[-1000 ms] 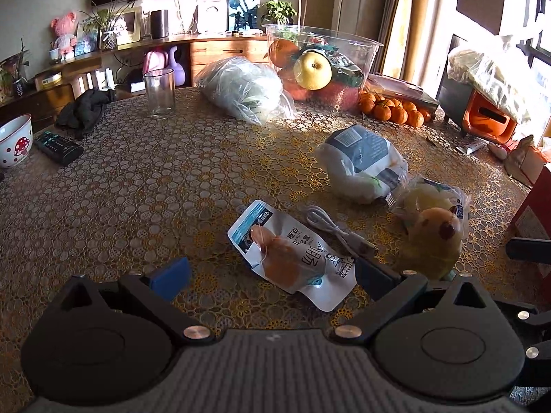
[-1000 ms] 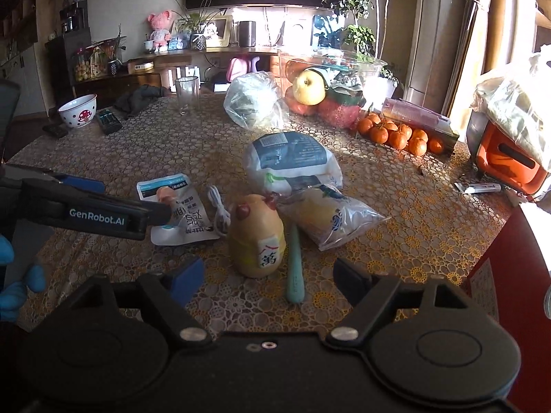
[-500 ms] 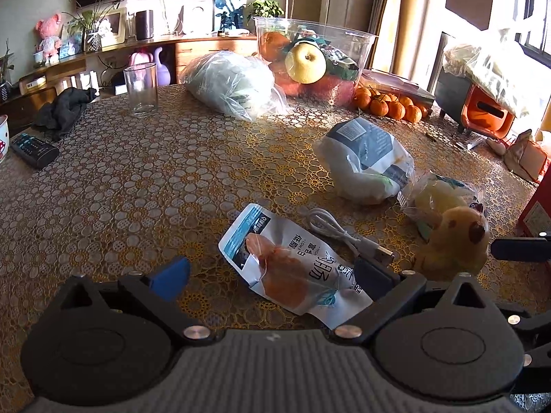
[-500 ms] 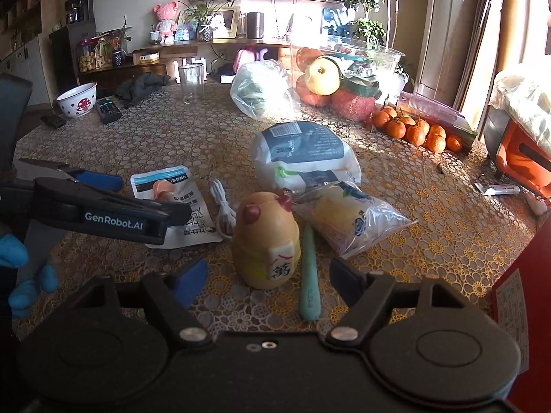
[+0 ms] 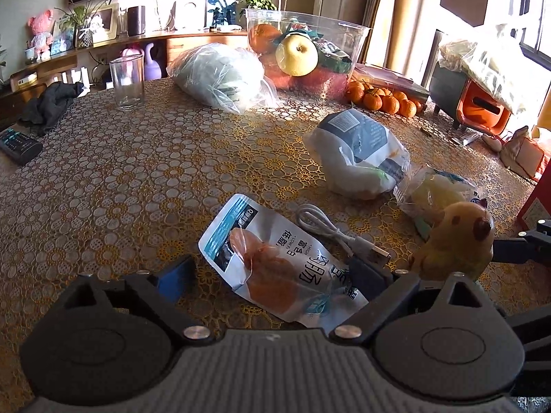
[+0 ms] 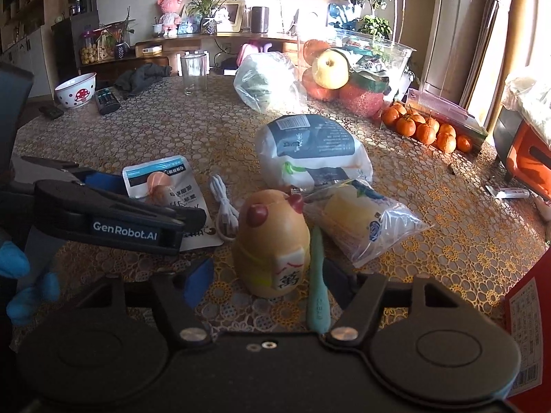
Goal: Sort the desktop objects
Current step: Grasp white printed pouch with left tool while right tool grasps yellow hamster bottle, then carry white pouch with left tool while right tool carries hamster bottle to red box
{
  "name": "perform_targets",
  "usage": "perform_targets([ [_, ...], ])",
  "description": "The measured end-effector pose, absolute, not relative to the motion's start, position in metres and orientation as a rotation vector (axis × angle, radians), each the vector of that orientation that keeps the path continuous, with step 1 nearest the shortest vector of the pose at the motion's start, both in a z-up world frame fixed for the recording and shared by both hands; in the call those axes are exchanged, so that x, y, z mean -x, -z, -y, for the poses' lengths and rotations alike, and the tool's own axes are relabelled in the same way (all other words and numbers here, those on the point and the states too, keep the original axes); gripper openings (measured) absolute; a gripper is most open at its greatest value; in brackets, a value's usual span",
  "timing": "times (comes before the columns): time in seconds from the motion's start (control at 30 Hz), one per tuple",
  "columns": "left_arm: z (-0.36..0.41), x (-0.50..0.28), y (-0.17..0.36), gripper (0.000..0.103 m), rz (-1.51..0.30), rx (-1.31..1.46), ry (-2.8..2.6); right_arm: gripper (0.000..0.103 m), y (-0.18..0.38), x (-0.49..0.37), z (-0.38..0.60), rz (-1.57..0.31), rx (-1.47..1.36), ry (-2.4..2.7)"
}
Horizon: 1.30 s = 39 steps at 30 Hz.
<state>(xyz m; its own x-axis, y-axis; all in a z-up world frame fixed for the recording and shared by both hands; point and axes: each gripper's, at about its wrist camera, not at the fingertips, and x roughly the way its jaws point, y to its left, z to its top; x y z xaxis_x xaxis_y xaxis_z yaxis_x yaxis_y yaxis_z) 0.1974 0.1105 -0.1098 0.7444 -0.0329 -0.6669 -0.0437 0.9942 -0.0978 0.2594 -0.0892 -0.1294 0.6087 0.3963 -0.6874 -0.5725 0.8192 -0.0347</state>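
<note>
Open tablecloth is being left free left of the snack pouch. Its right side is being crowded by a white cable, a chick figurine and bagged goods.

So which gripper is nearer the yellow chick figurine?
Right. The right gripper has the yellow chick figurine between its closing, not yet touching fingers. The left gripper sits beside it, straddling the snack pouch.

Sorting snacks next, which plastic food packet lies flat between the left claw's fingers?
The flat white pouch picturing orange meat; the other packets lie farther back.
</note>
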Motion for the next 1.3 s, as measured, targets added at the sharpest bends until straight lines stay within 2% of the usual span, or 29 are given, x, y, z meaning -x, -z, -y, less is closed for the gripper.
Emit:
perform_targets([
  [0.17, -0.11, -0.198, 0.11, 0.095, -0.725, 0.11, -0.009, 0.059, 0.131, -0.262, 0.087, -0.727, 0.26, -0.571],
  [0.3, -0.108, -0.195, 0.107, 0.076, -0.712, 0.126, 0.016, 0.055, 0.131, -0.263, 0.085, -0.723, 0.261, -0.57],
  [0.5, -0.105, -0.193, 0.107, 0.069, -0.708, 0.129, 0.017, 0.048, 0.132, -0.265, 0.086, -0.726, 0.261, -0.557],
  [0.7, -0.106, -0.19, 0.105, 0.064, -0.7, 0.137, 0.014, 0.046, 0.132, -0.264, 0.086, -0.726, 0.26, -0.556],
  [0.73, -0.106, -0.189, 0.104, 0.059, -0.693, 0.141, 0.008, 0.046, 0.132, -0.265, 0.086, -0.727, 0.261, -0.555],
  [0.87, -0.113, -0.187, 0.1, 0.051, -0.689, 0.189, -0.001, 0.044, 0.13, -0.265, 0.088, -0.725, 0.248, -0.55],
  [1.03, -0.125, -0.183, 0.091, 0.024, -0.664, 0.253, -0.025, 0.043, 0.125, -0.26, 0.088, -0.708, 0.253, -0.555],
  [1.1, -0.125, -0.181, 0.088, 0.018, -0.657, 0.253, -0.025, 0.043, 0.123, -0.258, 0.088, -0.704, 0.253, -0.555],
  [1.3, -0.127, -0.171, 0.081, 0.006, -0.642, 0.277, -0.029, 0.043, 0.114, -0.252, 0.091, -0.687, 0.248, -0.555],
])
